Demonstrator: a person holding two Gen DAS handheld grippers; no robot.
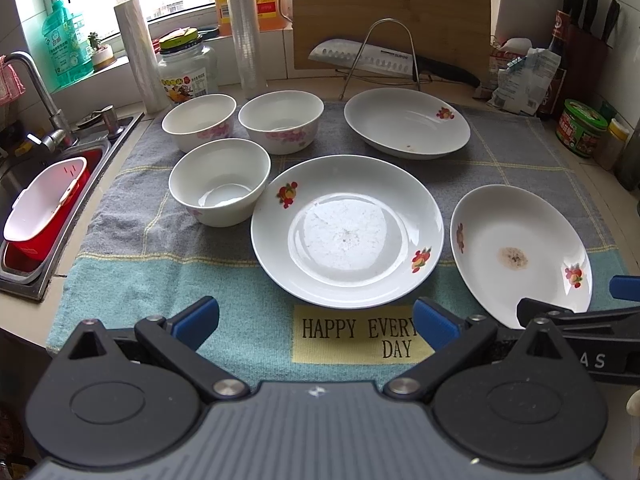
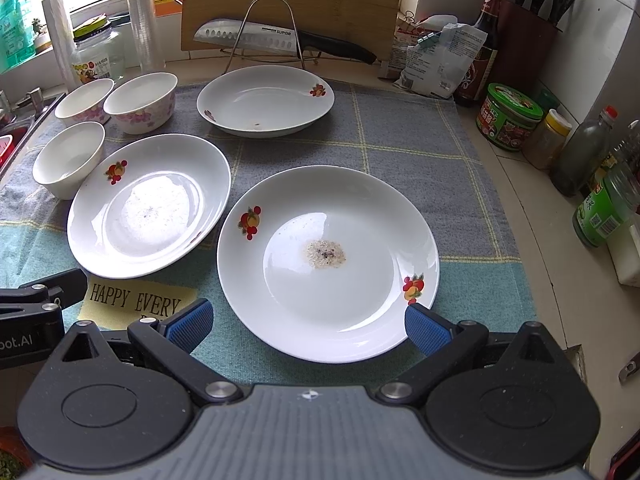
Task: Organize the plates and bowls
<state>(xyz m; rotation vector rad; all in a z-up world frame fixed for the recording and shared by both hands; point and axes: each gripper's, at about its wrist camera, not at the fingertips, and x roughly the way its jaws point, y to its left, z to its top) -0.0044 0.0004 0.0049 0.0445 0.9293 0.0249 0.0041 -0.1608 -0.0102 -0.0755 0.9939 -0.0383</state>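
Note:
Three white plates with fruit prints lie on a checked cloth: a middle plate (image 1: 347, 231) (image 2: 149, 206), a right plate with a brown stain (image 1: 520, 255) (image 2: 328, 262), and a far plate (image 1: 407, 123) (image 2: 265, 101). Three white bowls stand at the left: near bowl (image 1: 219, 181) (image 2: 69, 159), far-left bowl (image 1: 199, 121) (image 2: 84, 100), far-right bowl (image 1: 281, 121) (image 2: 140, 101). My left gripper (image 1: 316, 322) is open and empty, just before the middle plate's near rim. My right gripper (image 2: 307, 322) is open and empty, its blue fingertips on either side of the stained plate's near rim.
A sink (image 1: 24, 208) with a red and white basin lies at the left. A knife on a wire rack (image 1: 384, 60) and a cutting board (image 1: 392, 12) stand behind the plates. Jars and bottles (image 2: 512, 120) line the right counter edge.

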